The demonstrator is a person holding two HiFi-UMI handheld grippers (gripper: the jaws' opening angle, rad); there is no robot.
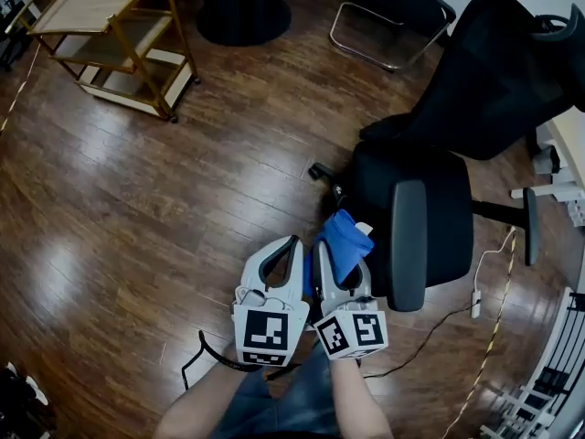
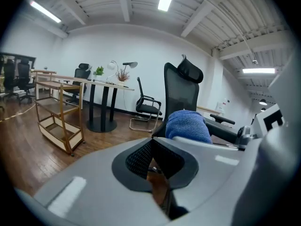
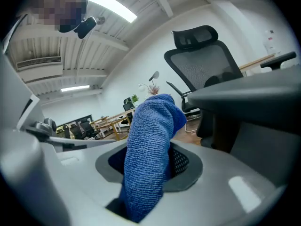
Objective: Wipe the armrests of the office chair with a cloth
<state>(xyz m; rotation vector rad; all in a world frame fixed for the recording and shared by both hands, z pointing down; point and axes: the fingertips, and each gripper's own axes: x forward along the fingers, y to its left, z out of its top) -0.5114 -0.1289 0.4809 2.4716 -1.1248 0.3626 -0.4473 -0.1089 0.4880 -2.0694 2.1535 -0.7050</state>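
wipe not started
right hand-held gripper (image 1: 340, 256) clamps blue cloth (image 1: 345, 238) beside near armrest (image 1: 409, 245); left hand-held gripper (image 1: 292, 245) closed, empty; both armrests to do

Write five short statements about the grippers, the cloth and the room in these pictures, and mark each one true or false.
1. The right gripper is shut on the blue cloth. True.
2. The left gripper grips the armrest. False: its fingers are together on nothing, clear of the armrest.
3. The blue cloth lies flat and spread out. False: it is bunched between the right gripper's fingers.
4. A wooden cart stands on the floor, well away from the office chair. True.
5. The floor is carpeted. False: it is dark wood boards.
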